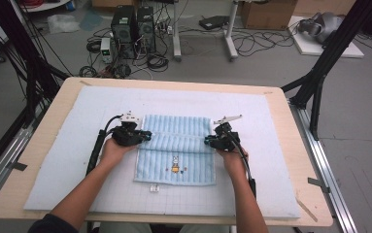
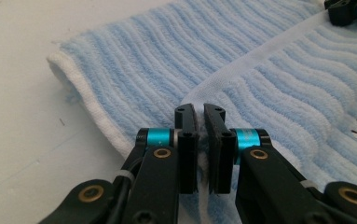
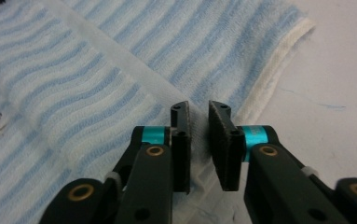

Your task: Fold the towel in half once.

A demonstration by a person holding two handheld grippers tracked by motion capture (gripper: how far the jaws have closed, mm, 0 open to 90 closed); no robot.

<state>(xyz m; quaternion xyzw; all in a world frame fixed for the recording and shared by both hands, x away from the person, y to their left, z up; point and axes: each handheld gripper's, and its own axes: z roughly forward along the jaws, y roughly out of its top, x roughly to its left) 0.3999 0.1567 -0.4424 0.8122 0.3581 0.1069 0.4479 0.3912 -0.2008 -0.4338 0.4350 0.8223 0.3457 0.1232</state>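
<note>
The setting is a laboratory or test workspace. A wooden desk (image 1: pixel 42 141) carries a white gridded mat (image 1: pixel 251 111) and stands inside a black metal frame (image 1: pixel 327 58). On the grey floor beyond it stand two black computer towers (image 1: pixel 134 24) amid loose cables (image 1: pixel 256 41). Cardboard boxes (image 1: pixel 266 13) sit at the far edge, beside white stand legs (image 1: pixel 230 34).

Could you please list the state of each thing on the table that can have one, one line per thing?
Towel: flat on the mat, far part folded over toward the person, white hem across it.
Left gripper: jaws nearly closed, pinching the fold's hem at the towel's left edge.
Right gripper: jaws close on the hem at the right edge, a slightly wider gap.
Mat: lying flat on the table.
</note>
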